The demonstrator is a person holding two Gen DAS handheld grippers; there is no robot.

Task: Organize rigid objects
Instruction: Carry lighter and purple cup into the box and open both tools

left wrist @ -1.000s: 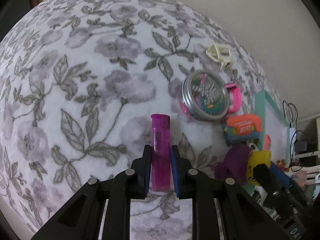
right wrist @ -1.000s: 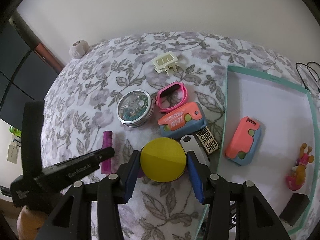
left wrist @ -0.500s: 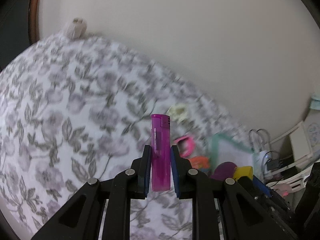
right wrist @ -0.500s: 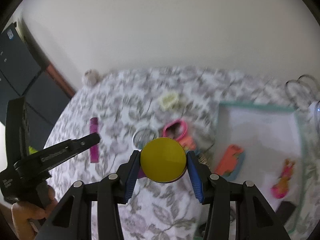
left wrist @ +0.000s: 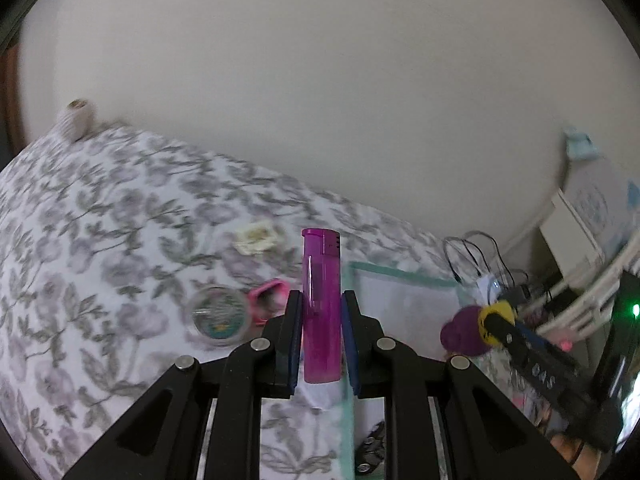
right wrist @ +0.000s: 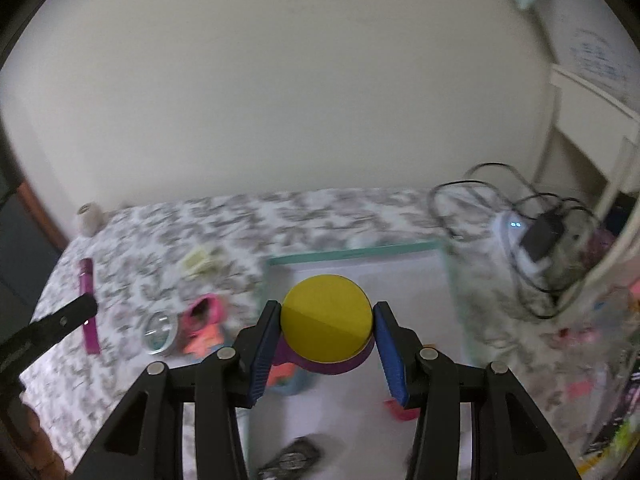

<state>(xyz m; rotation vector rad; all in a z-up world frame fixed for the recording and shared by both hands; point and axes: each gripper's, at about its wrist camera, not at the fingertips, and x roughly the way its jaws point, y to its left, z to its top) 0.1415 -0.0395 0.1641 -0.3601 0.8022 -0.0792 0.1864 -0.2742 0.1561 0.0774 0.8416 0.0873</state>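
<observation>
My left gripper [left wrist: 320,340] is shut on a magenta lighter [left wrist: 321,304], held upright in the air above the floral cloth, near the left edge of the teal-rimmed white tray [left wrist: 394,274]. My right gripper [right wrist: 326,344] is shut on a round yellow-topped purple container [right wrist: 326,330], held over the tray [right wrist: 352,254]. The lighter also shows in the right wrist view [right wrist: 89,308], at the far left. The right gripper with its container shows in the left wrist view [left wrist: 490,322].
On the floral cloth [left wrist: 100,240] lie a round metal tin [left wrist: 218,316], a pink frame [left wrist: 270,296] and a cream plastic piece [left wrist: 258,236]. Cables and a charger [right wrist: 540,236] lie right of the tray. A small dark object [right wrist: 292,458] lies in the tray's near part.
Both grippers have lifted off the cloth with their objects and moved right toward the tray. The views have tilted up toward the wall.
</observation>
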